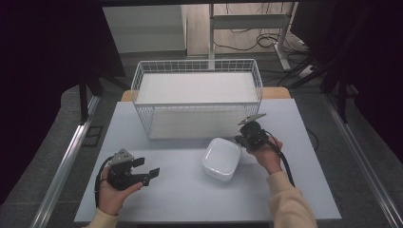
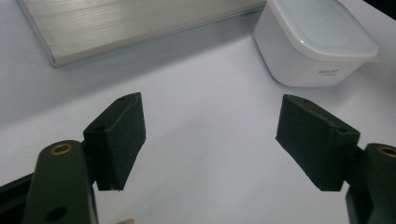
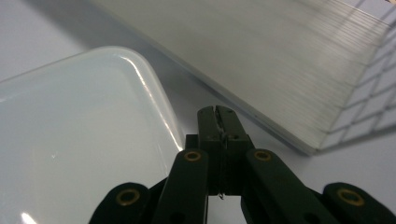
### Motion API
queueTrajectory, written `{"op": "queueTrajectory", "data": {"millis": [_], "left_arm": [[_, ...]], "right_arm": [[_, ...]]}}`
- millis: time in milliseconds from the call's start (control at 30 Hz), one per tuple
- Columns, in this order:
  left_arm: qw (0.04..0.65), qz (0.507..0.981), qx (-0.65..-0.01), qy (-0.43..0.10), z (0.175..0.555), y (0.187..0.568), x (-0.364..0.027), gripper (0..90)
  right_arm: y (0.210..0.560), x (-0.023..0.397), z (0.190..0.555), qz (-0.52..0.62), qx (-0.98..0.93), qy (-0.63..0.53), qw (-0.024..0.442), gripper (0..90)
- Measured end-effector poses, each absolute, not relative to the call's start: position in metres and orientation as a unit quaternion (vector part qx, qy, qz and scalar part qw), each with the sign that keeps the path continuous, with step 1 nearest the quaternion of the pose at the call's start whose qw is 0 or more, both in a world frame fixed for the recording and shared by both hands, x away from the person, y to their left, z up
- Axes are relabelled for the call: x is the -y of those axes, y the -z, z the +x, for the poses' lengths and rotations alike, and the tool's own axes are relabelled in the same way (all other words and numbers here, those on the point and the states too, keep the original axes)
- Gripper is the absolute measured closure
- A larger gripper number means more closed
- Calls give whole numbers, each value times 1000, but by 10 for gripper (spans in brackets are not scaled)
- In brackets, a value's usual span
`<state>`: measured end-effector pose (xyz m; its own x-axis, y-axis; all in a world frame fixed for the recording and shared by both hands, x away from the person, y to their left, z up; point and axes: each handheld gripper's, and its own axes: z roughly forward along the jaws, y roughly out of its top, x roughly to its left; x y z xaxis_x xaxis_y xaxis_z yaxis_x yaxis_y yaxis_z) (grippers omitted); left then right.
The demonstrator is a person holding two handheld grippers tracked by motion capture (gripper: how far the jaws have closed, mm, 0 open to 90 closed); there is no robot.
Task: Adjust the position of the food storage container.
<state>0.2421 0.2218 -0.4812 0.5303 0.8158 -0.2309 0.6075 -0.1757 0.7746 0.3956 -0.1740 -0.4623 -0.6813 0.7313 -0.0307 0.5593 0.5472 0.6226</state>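
A white, rounded-square container (image 1: 221,159) with a translucent lid stands on the pale table, in front of the wire basket. My right gripper (image 1: 240,138) is held just off the container's far right corner. In the right gripper view its jaws (image 3: 217,112) are pressed together, tips beside the lid's rim (image 3: 159,107), and I see nothing between them. My left gripper (image 1: 148,167) rests in a hand at the front left, well apart from the container. Its pads (image 2: 121,140) stand wide open over bare table, with the container (image 2: 317,42) farther off to the right.
A white wire basket (image 1: 197,64) with a pale flat floor stands at the back middle of the table (image 1: 180,199). Its base edge (image 2: 140,23) lies close behind the container (image 3: 79,140). Dark curtains and metal rails flank the table.
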Motion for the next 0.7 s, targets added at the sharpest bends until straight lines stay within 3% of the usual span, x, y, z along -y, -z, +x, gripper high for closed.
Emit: {"op": "queueTrajectory", "data": {"millis": [300,700], "left_arm": [[436,760,-468,-117,242,482,-220,233],[436,760,-467,-117,241,482,-220,233]], "right_arm": [[469,158,401,334,-886,-282,154,896],[470,134,389,289,-903,-290,130,896]]}}
